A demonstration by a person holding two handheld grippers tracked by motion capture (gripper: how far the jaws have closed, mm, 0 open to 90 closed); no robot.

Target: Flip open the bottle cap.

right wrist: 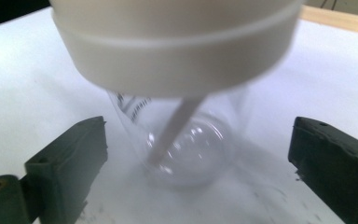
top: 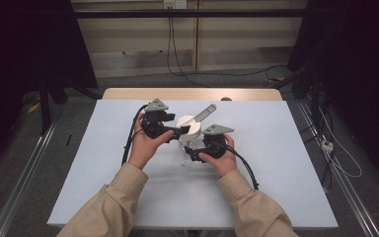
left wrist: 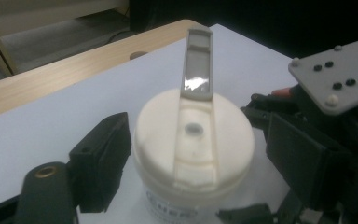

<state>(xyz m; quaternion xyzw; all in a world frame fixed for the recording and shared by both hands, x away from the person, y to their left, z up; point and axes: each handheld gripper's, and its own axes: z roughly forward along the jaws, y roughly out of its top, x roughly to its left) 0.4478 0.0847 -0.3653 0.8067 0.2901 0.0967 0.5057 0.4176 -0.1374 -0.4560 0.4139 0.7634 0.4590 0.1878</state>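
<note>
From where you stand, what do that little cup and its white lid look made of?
The cup looks like clear glossy plastic, perhaps glass: the table and an inner straw show through it, with bright glints. The lid looks like matt cream-white plastic, moulded with a flip-up flap that is grey and shinier.

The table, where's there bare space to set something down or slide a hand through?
The table is bare along its right and left sides, and along the near edge between the sleeves. The centre is crowded: the lidded cup stands between the left gripper and the right gripper.
</note>
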